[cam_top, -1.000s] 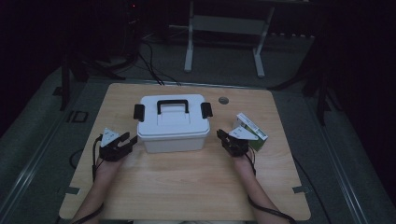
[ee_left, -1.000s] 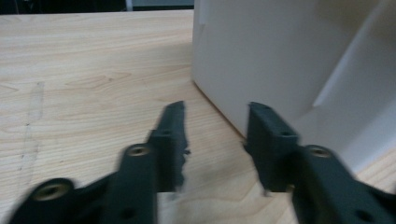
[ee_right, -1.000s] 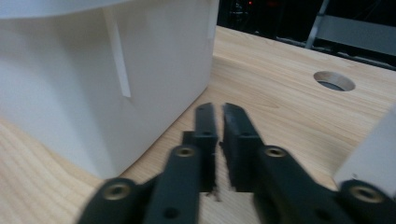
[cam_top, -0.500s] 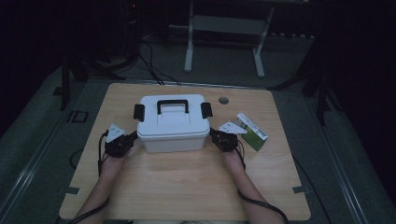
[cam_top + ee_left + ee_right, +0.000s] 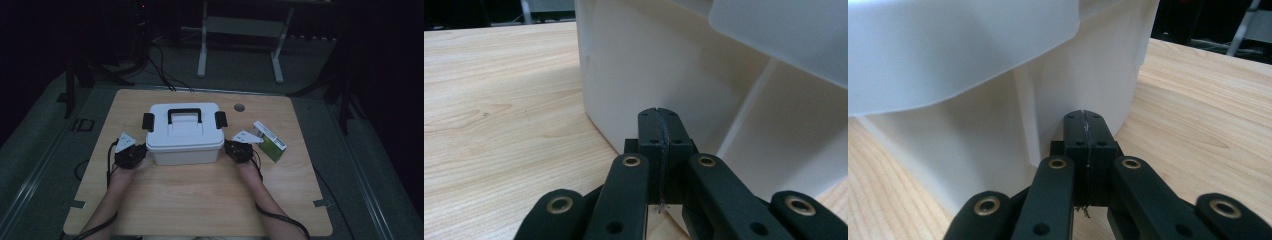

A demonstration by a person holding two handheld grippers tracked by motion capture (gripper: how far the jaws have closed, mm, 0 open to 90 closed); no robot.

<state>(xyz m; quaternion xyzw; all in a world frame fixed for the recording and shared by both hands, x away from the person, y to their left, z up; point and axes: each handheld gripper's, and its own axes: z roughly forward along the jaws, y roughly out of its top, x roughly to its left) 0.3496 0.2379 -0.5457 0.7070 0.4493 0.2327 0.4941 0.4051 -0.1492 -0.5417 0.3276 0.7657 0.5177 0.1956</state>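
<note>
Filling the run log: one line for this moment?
left gripper: shut, at white box left end | right gripper: shut, at right end | lid on

A light wooden bench [image 5: 200, 200] with rounded corners fills the middle of the high view. A white lidded box [image 5: 184, 134] with a black handle and black side latches stands at its centre. A green and white carton [image 5: 270, 141] lies right of centre. A small round grommet [image 5: 239, 107] sits near the far edge.

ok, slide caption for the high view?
Both shut grippers, left and right, flank a white lidded box on the wooden table.
</note>
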